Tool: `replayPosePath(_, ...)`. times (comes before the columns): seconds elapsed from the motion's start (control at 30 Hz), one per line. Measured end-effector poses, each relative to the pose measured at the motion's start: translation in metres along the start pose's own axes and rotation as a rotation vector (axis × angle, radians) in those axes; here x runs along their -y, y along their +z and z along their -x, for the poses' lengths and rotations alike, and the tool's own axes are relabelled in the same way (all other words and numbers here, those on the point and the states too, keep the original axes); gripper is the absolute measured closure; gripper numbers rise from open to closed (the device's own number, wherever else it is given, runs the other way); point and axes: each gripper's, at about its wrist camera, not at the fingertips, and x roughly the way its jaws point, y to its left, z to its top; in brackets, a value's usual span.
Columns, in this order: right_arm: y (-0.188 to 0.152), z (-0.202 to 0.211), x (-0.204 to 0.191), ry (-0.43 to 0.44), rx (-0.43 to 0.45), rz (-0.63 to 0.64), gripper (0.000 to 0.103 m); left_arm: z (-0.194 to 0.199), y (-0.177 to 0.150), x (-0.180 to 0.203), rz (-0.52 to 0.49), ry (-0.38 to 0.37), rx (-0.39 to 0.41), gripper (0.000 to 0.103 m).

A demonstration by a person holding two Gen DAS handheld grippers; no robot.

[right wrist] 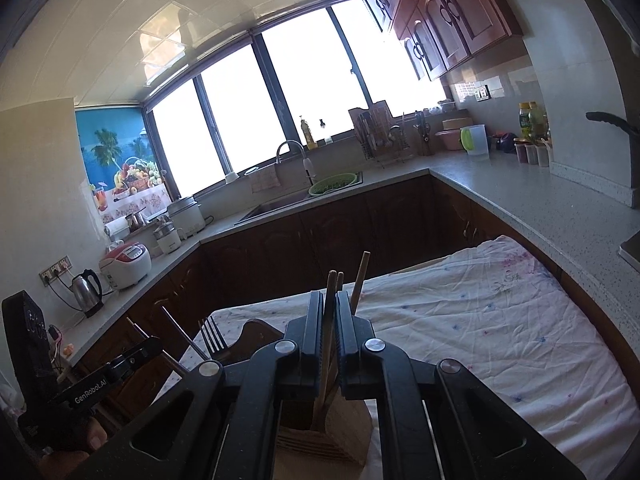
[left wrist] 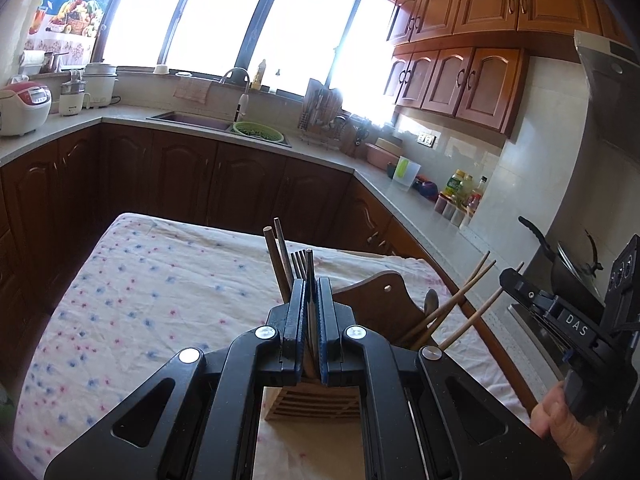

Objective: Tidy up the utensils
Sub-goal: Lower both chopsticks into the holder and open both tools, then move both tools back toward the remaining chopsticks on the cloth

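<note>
Left jaws: pressing together on a dark chopstick, which is standing upright between the blue pads of the left gripper.
Right jaws: pinching a pale chopstick inside the right gripper; stick is rising past the fingertips, its lower end is going down into the holder.
Holder: wooden holder is sitting on the table, directly under the left gripper; slatted side is showing below the jaws. From the right wrist view the same block is sitting under the right gripper too.
Contents: fork is standing tines up just behind the held dark stick; two more dark sticks are leaning left of it. A spoon and several pale chopsticks are fanning out to the right.
Table: tablecloth, white with small red and blue flowers, is covering the top, wrinkled.
Hands: right hand is gripping its tool at the edge of the left wrist view; both tools are hanging close together over the holder.
Room: sink and a green colander are sitting under the bright window.
</note>
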Motion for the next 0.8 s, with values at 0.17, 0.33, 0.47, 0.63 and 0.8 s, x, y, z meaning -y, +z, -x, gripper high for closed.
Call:
replayPosePath(0.17, 0.001, -0.001, 0.003, 0.003, -0.007, -0.014, 0.092, -0.002, 0.002, 0.000, 0.014, -0.020, -0.022, 0.099)
replayPosePath(0.33, 0.002, 0.006, 0.008, 0.014, 0.000, -0.042, 0.076, 0.007, 0.003, -0.001, 0.039, -0.048, -0.027, 0.097)
replayPosePath(0.47, 0.004, 0.018, 0.009, 0.025, 0.033, -0.057, 0.049, 0.020, 0.002, 0.001, 0.046, -0.055, -0.016, 0.083)
replayPosePath(0.63, 0.000, 0.035, 0.012, 0.041, 0.058, -0.070, 0.020, 0.039, -0.007, -0.001, 0.066, -0.037, -0.008, 0.050)
replayPosePath(0.8, -0.014, 0.054, 0.017, 0.049, 0.056, -0.085, 0.008, 0.055, -0.028, -0.007, 0.081, -0.022, -0.038, 0.041)
